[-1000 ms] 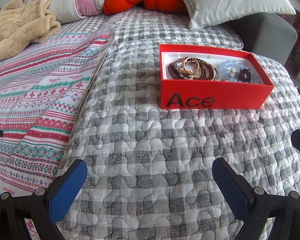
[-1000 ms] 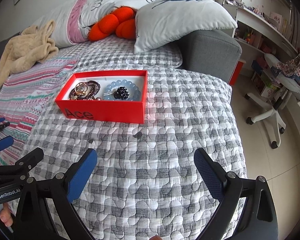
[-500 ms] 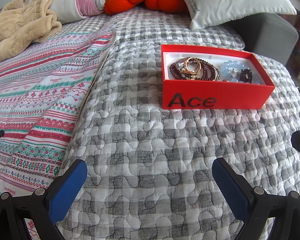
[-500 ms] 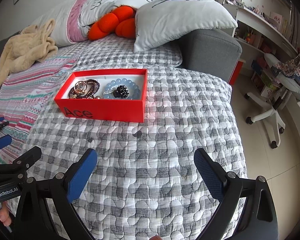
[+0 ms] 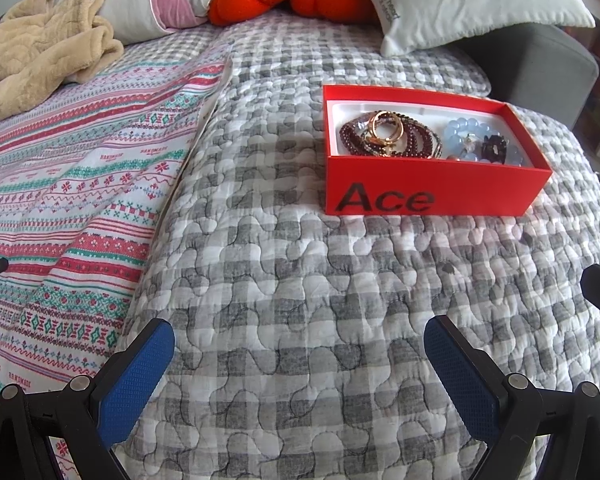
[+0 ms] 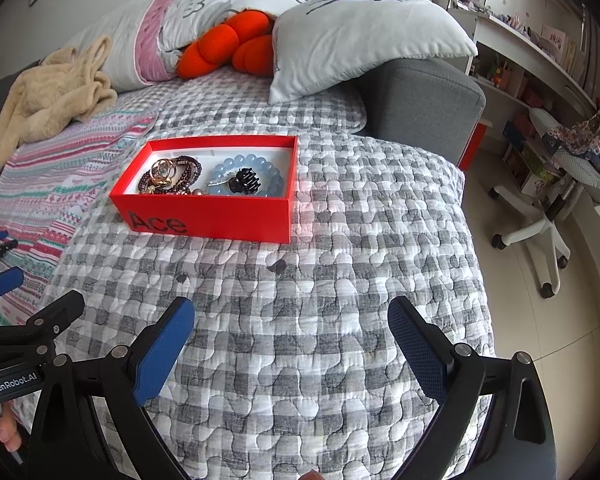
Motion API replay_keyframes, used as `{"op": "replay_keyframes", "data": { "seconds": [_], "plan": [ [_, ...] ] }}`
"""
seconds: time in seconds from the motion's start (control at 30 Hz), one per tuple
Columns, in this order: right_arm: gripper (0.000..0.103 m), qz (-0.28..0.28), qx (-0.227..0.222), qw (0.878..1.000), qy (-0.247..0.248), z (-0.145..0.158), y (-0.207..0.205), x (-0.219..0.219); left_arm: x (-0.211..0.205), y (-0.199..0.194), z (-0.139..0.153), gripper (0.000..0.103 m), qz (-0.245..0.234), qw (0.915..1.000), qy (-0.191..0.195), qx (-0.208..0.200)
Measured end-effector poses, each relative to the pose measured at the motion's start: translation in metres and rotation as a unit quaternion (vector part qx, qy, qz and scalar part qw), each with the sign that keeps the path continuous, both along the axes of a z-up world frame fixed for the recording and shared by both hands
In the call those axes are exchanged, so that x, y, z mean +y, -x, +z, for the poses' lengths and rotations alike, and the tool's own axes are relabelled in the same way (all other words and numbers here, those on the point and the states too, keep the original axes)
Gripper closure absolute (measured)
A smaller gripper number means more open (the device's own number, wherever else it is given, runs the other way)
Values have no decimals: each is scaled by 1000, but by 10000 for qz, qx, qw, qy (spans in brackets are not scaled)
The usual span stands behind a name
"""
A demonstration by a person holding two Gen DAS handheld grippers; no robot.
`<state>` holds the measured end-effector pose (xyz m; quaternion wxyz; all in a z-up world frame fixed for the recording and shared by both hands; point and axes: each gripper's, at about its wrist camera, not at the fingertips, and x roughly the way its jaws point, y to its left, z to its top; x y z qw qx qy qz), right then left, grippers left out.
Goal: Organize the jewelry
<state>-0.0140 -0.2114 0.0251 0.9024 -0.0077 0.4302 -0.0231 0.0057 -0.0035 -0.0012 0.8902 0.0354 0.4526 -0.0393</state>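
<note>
Two grippers, both with jaws spread wide and holding nothing, over a grey-checked quilt (image 5: 300,320). Left gripper (image 5: 300,356): blue-padded fingers low in its own view, hovering above bare quilt, well short of the box. Right gripper (image 6: 290,340): likewise blue-padded, above the quilt near its front edge, the left gripper's black frame visible just to its left in the right wrist view. One red box (image 5: 432,196), lidless, marked "Ace" in black on its near side, resting flat on the quilt ahead of both grippers; white lining inside. Contents, left half: dark red beaded bracelets (image 5: 380,136) coiled together, with gold rings (image 5: 386,128) lying on top. Contents, right half: a pale blue beaded bracelet (image 6: 260,176) with a black hair claw (image 6: 246,184) resting on it, and a small silver piece beside the claw, too small to identify. Two small dark specks lie on the quilt in front of the box. Surroundings: a striped patterned blanket (image 5: 68,184) to the left of the quilt, a beige fleece garment (image 5: 40,60) heaped on it further back, an orange cushion (image 6: 228,46) and white pillows (image 6: 364,36) behind the box, a grey sofa arm (image 6: 424,108) to the right, and a white swivel chair (image 6: 540,228) on the floor beyond.
</note>
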Motion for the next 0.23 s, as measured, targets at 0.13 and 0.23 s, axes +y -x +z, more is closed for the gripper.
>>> {"op": "replay_keyframes", "data": {
  "seconds": [0.13,0.23],
  "plan": [
    [4,-8,1,10000,-6,0,0,0,0,-1,-1,0,-8,10000,15,12],
    [4,-35,28,10000,-5,-4,0,2,-1,-3,-5,0,-24,10000,38,12]
  ]
}}
